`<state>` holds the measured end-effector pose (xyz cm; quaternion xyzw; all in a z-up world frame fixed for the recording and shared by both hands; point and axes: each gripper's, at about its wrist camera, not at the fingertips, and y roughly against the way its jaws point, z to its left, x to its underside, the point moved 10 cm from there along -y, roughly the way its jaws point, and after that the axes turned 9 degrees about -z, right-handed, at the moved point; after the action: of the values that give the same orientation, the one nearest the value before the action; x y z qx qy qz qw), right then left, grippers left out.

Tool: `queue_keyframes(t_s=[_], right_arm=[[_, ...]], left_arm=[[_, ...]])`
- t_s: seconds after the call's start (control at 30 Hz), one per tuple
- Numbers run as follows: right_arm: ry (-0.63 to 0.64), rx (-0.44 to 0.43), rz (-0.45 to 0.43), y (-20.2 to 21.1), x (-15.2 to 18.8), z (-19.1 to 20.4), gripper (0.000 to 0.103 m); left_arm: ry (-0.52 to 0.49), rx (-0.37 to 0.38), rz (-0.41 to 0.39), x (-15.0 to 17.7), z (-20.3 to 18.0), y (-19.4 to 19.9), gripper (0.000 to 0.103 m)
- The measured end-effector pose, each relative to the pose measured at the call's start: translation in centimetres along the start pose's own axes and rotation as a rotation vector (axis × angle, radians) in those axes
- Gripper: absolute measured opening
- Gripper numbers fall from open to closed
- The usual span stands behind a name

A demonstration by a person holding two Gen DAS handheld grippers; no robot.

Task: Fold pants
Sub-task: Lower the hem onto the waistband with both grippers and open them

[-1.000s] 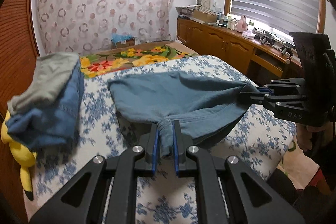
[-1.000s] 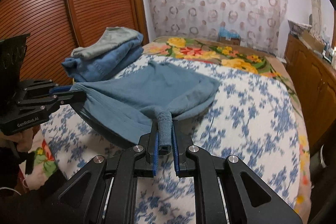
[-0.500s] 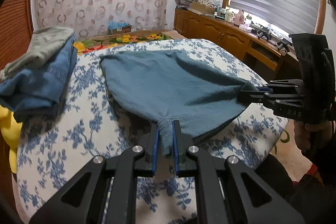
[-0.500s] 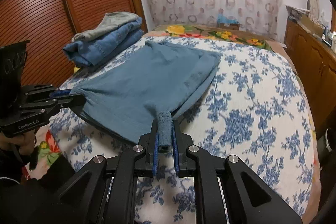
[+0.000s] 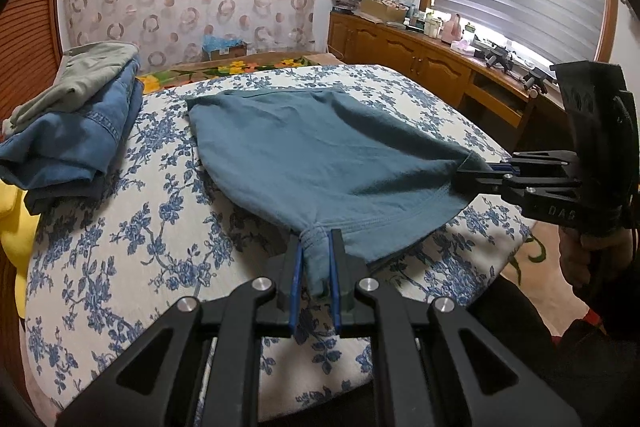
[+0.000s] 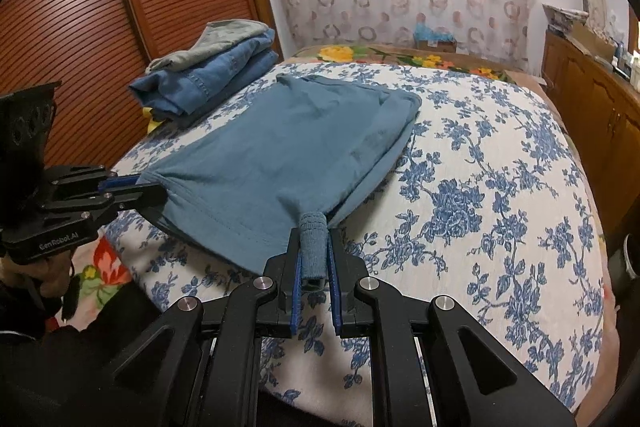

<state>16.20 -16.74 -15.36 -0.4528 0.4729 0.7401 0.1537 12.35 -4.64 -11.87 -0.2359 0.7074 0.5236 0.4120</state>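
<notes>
On the floral bedspread lie the teal pants, folded over; left gripper and right gripper each pinch a near corner. Folded jeans stack sits beside them.

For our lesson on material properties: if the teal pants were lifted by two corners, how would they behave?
The teal pants are probably floppy: the hem bunches between the left tongs and right tongs. Likely light, since thin pinches carry the edge. They would probably sag between grips.

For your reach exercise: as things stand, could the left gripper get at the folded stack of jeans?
Probably not yet: the left gripper is shut on the blue pants. The stack lies unobstructed on the bedspread.
</notes>
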Motion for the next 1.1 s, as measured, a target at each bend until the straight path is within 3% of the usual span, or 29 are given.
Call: queue_keyframes(t_s=[0.5,1.1], right_arm=[[0.001,-0.034,-0.038,3.1,-0.5,1.4,0.008],[-0.008,0.049,-0.109,-3.2,-8.5,-2.0,0.009]], left_arm=[[-0.009,0.028,-0.058,-1.2,-1.4,3.6,0.008],[0.002,-0.031,-0.074,-8.5,3.9,-3.5,0.008]])
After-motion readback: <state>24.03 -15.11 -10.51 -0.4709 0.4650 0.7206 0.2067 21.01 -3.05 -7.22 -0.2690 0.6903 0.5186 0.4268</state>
